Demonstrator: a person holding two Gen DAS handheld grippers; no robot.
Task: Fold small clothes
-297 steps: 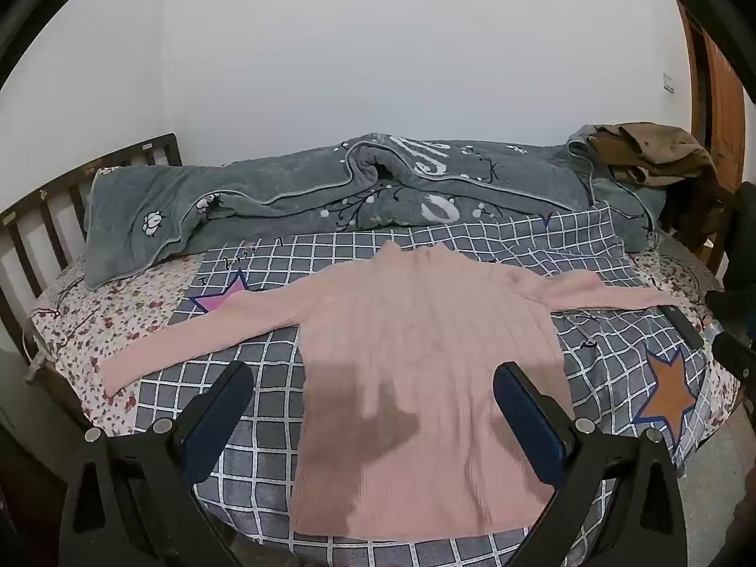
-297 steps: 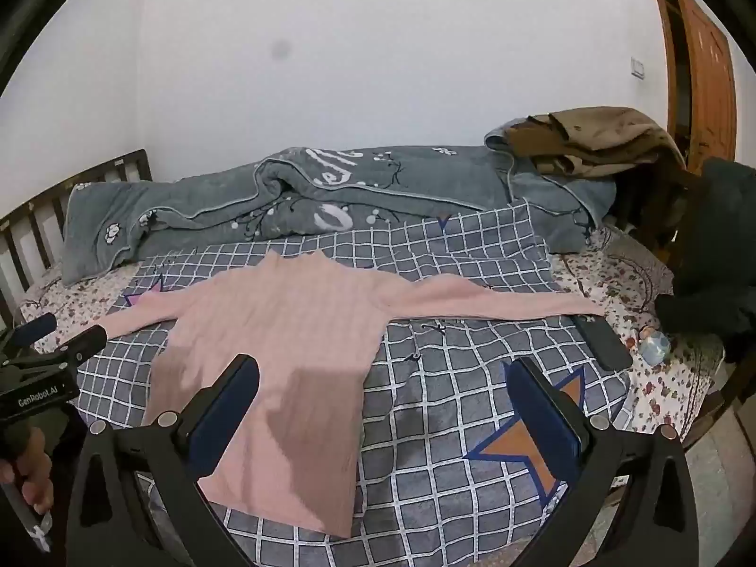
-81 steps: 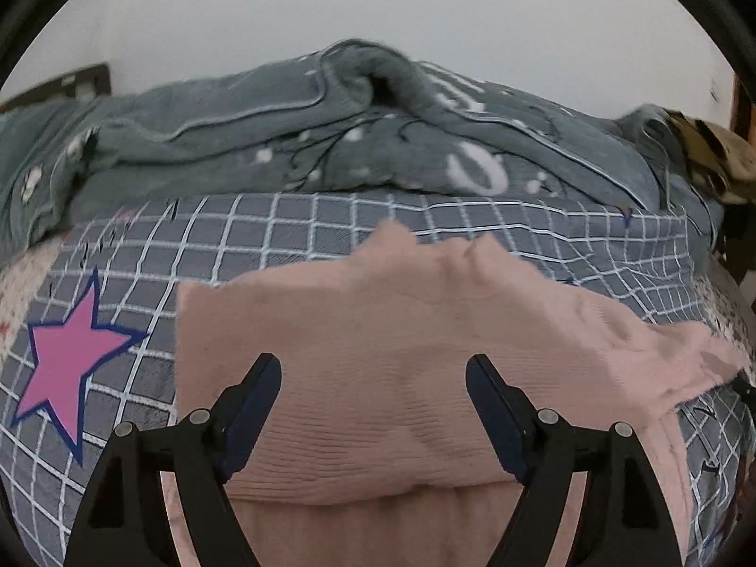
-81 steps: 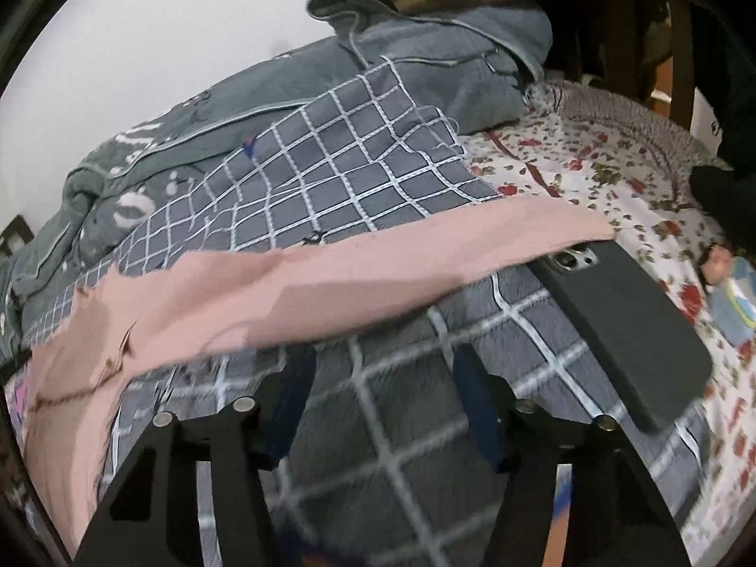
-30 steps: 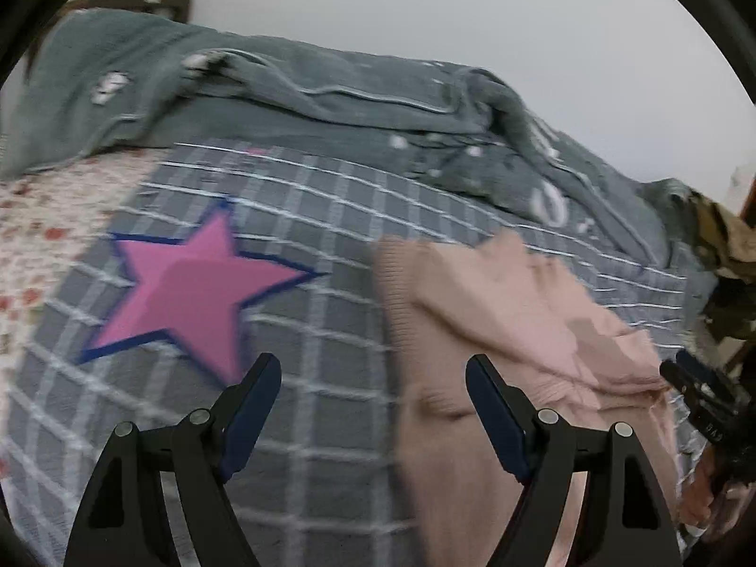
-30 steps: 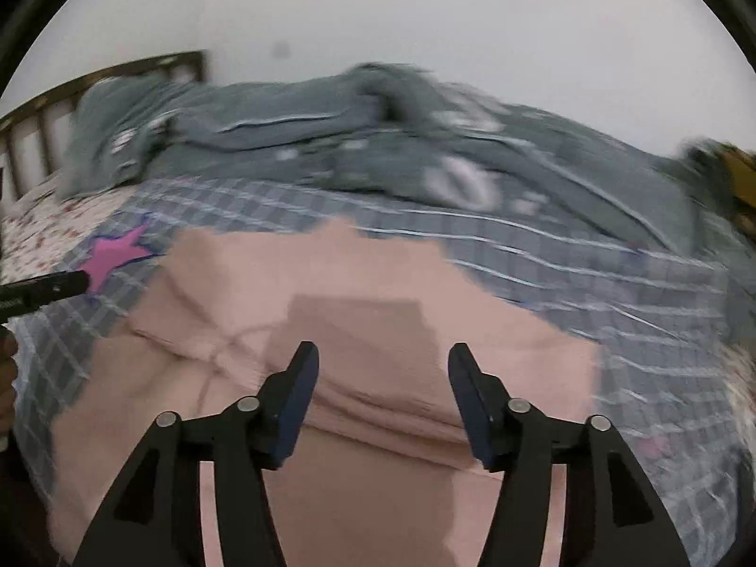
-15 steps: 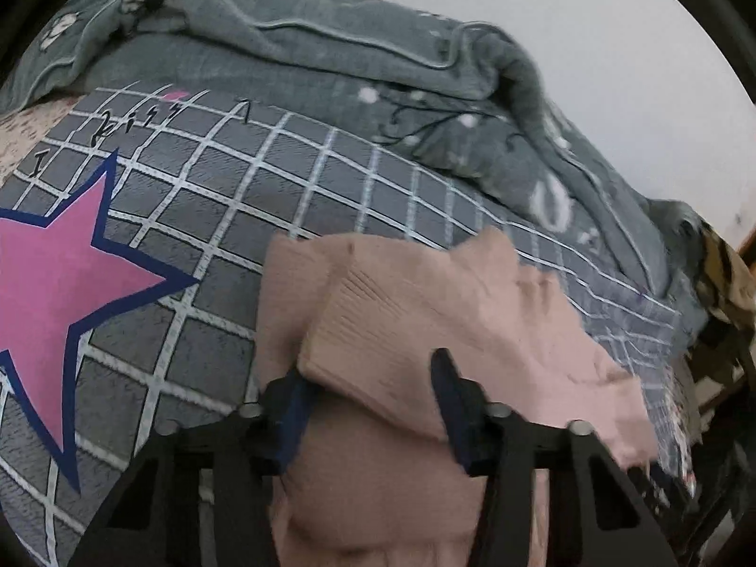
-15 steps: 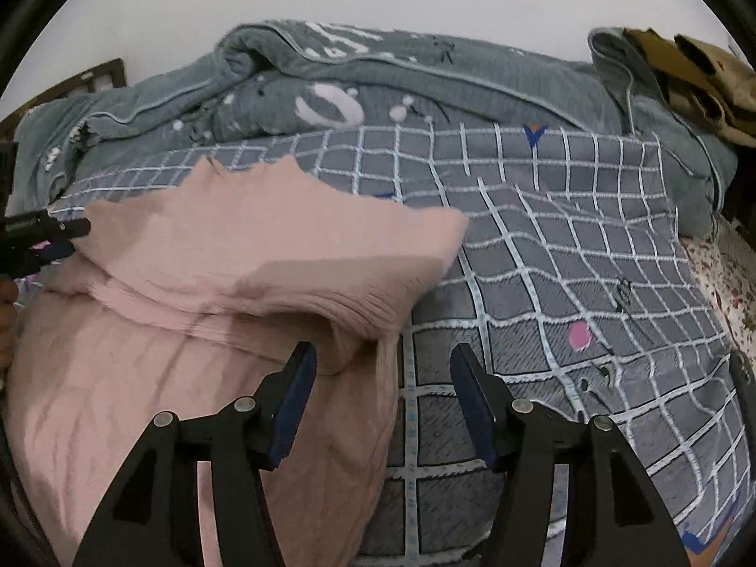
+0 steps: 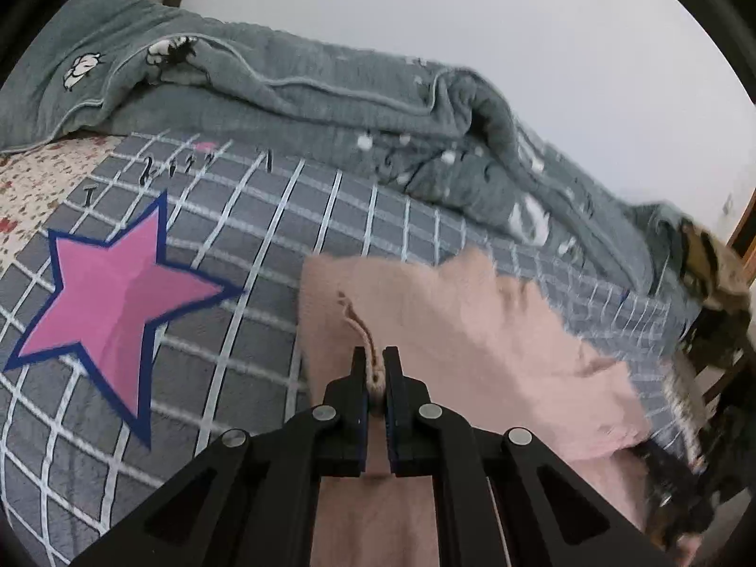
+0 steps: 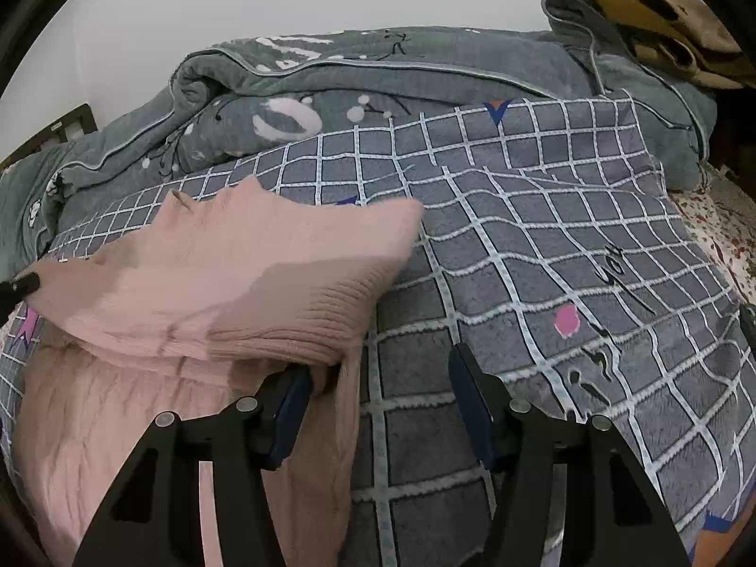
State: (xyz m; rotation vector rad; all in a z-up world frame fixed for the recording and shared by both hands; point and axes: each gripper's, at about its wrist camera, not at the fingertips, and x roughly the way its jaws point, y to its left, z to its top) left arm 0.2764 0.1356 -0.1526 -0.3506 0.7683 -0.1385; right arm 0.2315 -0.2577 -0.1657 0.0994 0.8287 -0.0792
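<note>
A pink ribbed sweater lies on the grey checked blanket, both sleeves folded in across its chest. My left gripper is shut on the folded fabric at the sweater's left shoulder edge. In the right wrist view the sweater fills the left half, its upper part lifted off the lower part. My right gripper is open at the sweater's right edge. Its left finger sits under the folded sleeve; its right finger is over bare blanket. The left gripper's tip shows at the far left.
The grey checked blanket with a pink star covers the bed. A rumpled grey-green quilt lies along the wall behind. Brown clothes are piled at the back right. A floral sheet shows at the bed's right edge.
My left gripper has closed on the sweater's left shoulder fabric. My right gripper has moved in low against the sweater's right edge, with one finger under the folded sleeve.
</note>
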